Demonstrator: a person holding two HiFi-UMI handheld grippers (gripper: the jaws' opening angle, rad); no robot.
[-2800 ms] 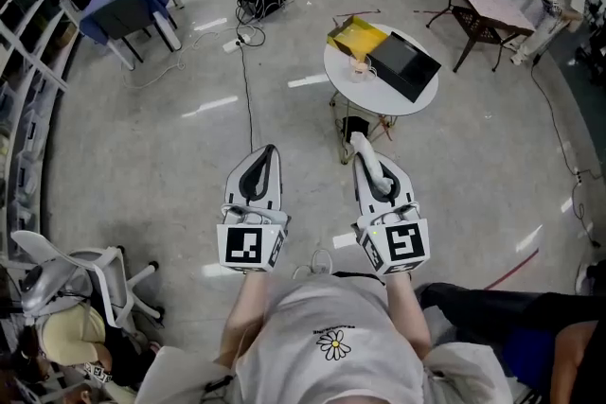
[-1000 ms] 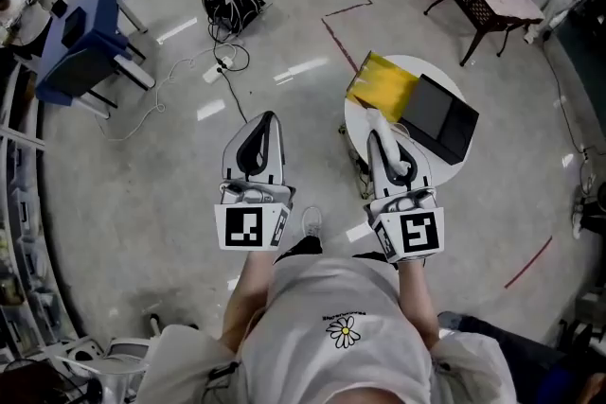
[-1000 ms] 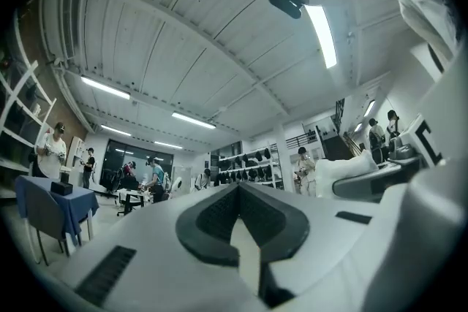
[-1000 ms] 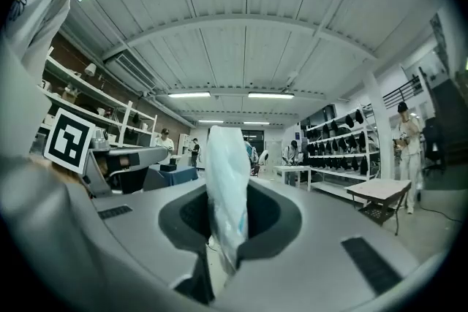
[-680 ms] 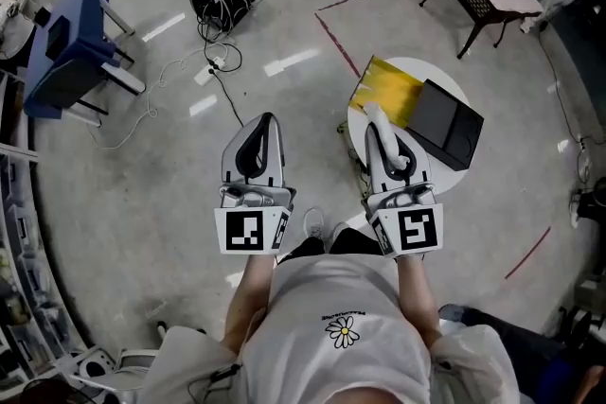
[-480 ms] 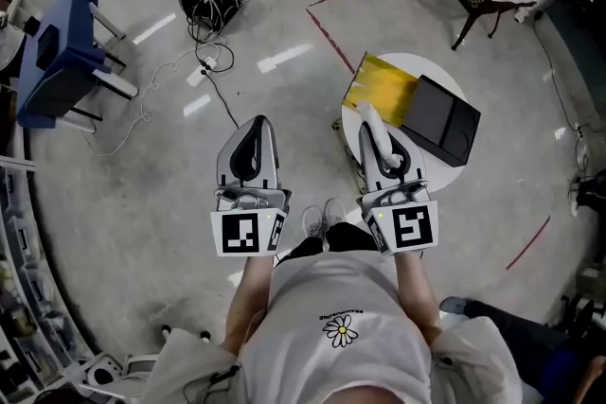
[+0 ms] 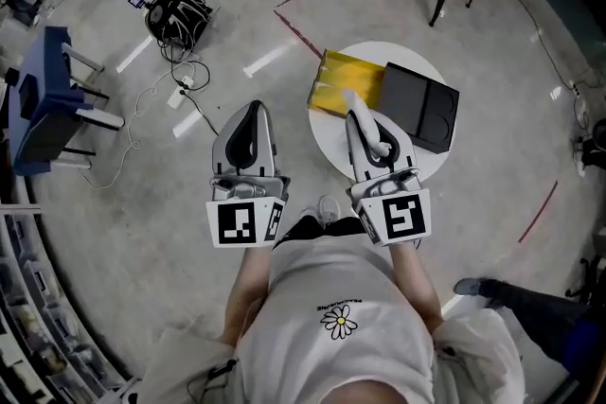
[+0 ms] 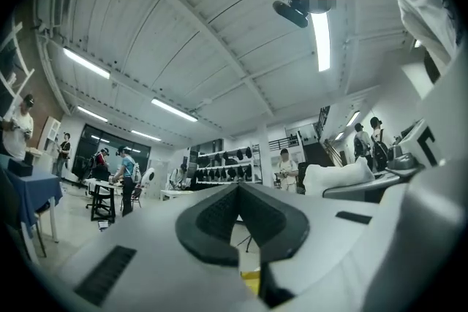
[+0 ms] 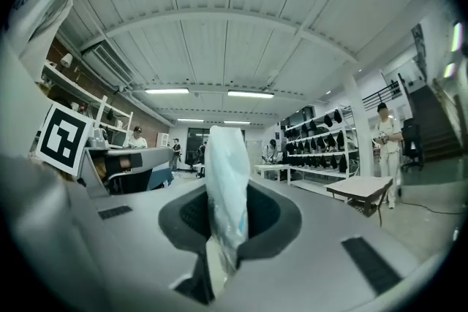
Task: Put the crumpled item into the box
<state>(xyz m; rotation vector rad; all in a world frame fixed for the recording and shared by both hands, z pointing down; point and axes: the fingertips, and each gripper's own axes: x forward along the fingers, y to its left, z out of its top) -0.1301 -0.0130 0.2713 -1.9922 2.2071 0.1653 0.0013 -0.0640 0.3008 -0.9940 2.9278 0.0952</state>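
Currently the right tongs (image 7: 353, 102) are pinching the crumpled item (image 9: 227, 186) over the worktop (image 7: 374, 52), beside the yellow box (image 7: 352, 79), while the left tongs (image 7: 249, 109) are hanging closed, empty. Releasing early risks it dropping outside the box.

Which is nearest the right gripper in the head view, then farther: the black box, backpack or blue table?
From the right gripper:
1. Black box, just right of it, on the white table.
2. Backpack, on the floor, up left.
3. Blue table, far left edge.
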